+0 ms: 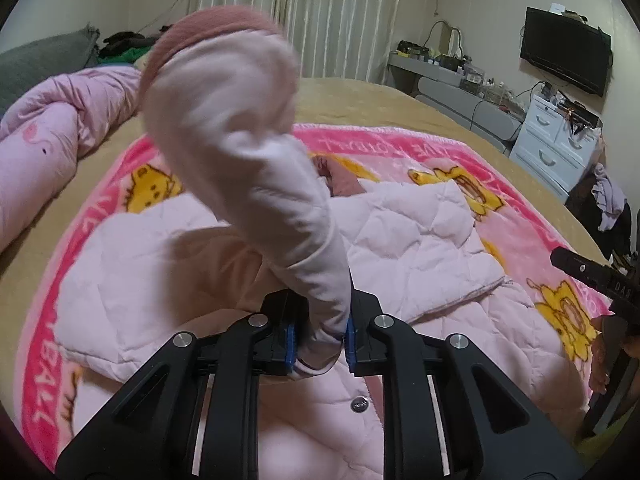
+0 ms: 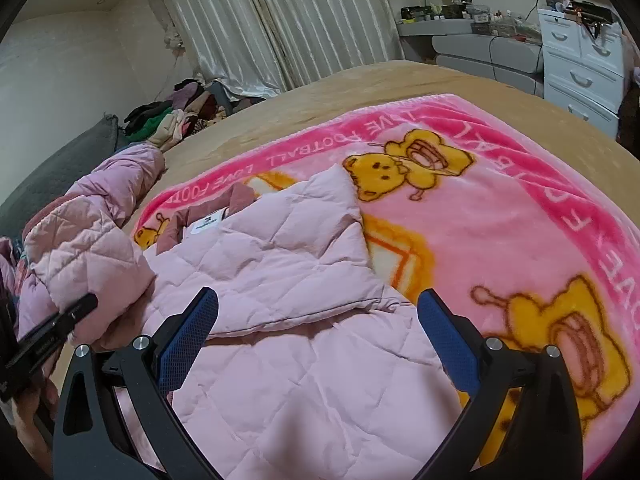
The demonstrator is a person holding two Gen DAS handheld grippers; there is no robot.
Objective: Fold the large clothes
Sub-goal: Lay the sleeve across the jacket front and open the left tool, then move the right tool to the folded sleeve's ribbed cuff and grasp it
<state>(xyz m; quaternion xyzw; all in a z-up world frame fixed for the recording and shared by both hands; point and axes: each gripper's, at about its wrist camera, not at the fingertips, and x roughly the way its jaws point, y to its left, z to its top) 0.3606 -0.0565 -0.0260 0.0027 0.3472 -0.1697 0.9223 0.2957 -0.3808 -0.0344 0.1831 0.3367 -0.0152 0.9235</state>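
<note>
A pale pink quilted jacket (image 2: pixel 280 280) lies on a pink cartoon blanket (image 2: pixel 500 208) on the bed. One sleeve (image 2: pixel 316 216) is folded across the body. My left gripper (image 1: pixel 320 344) is shut on the other sleeve (image 1: pixel 240 128), which stands lifted and blurred above the jacket (image 1: pixel 420 220), its darker pink cuff on top. That lifted sleeve shows at the left of the right wrist view (image 2: pixel 84 248), with the left gripper (image 2: pixel 48 340) below it. My right gripper (image 2: pixel 318 340) is open and empty over the jacket's lower body. It shows at the right edge of the left wrist view (image 1: pixel 592 276).
The tan bed cover (image 2: pixel 360 92) surrounds the blanket. A pink duvet (image 1: pixel 48 148) lies bunched at the left. A heap of clothes (image 2: pixel 180 112) sits at the bed's far corner. White drawers (image 2: pixel 580 64), a desk and a wall television (image 1: pixel 568 56) stand to the right.
</note>
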